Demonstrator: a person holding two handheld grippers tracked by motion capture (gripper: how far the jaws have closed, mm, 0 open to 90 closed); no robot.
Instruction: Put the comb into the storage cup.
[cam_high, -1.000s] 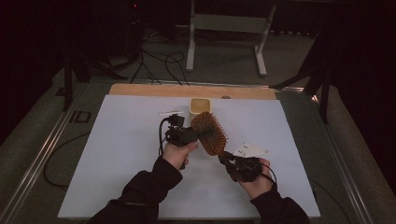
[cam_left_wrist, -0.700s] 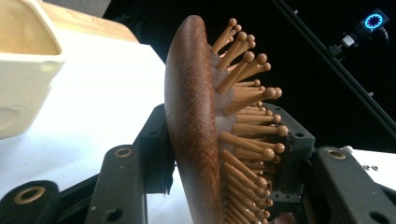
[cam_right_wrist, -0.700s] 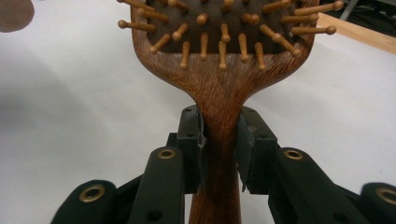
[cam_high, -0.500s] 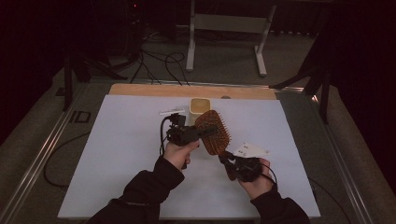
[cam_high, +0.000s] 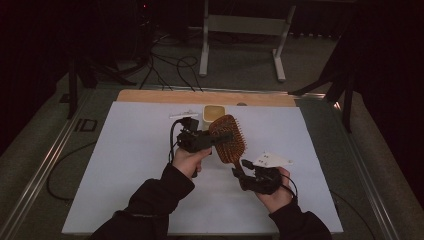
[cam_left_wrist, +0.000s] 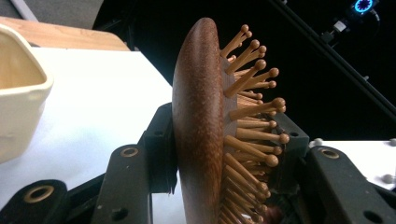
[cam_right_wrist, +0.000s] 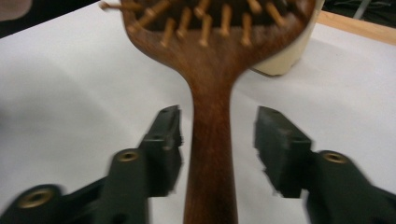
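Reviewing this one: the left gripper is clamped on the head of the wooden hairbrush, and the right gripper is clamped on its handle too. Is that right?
Not quite. The left gripper is clamped on the hairbrush head, but the right gripper is not clamped: its jaws have just been opening and stand clear on both sides of the handle, as the right gripper view shows.

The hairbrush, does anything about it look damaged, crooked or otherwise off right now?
Nothing stands out. The hairbrush looks whole, its pegs intact, held above the table with the left claw clamped across its head. The right claw stands open around the handle without touching it.
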